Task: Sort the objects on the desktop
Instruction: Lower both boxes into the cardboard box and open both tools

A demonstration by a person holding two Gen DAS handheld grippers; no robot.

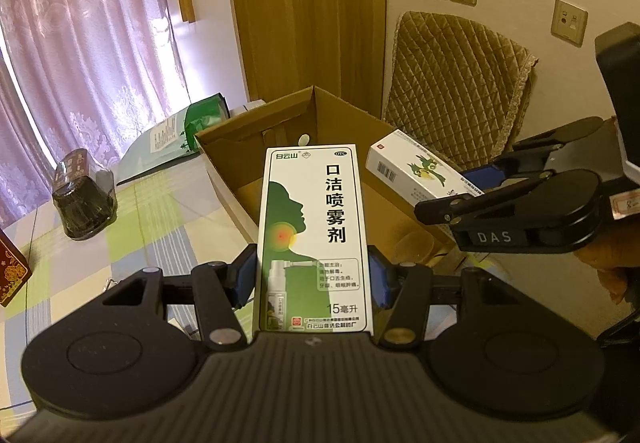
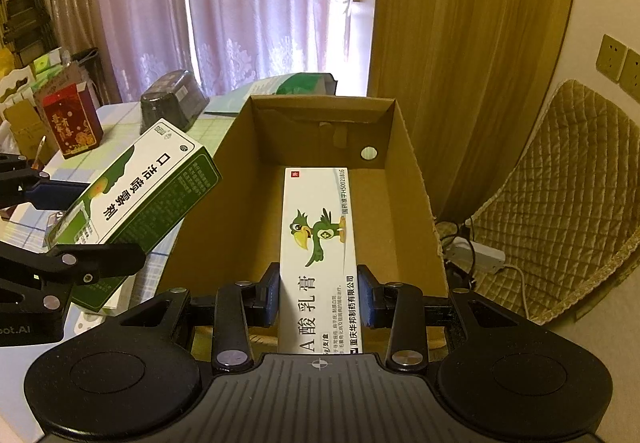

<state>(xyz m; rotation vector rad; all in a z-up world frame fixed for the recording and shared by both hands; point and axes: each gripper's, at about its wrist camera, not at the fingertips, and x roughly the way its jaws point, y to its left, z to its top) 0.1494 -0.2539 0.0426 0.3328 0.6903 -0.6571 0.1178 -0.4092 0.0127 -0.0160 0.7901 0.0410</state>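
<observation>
Both hands are loaded. My left gripper (image 1: pixel 312 279) is clamped on the green spray box (image 1: pixel 314 239), which is in the air at the near edge of the cardboard box (image 1: pixel 256 123). The right gripper (image 2: pixel 318 299) pinches the white cream box (image 2: pixel 320 251), already over the opening. I'd drop the right one low along a wall first, then bring the left in so they don't bump. The right view shows the box floor looks bare. The left view shows how close the two grippers are.
</observation>
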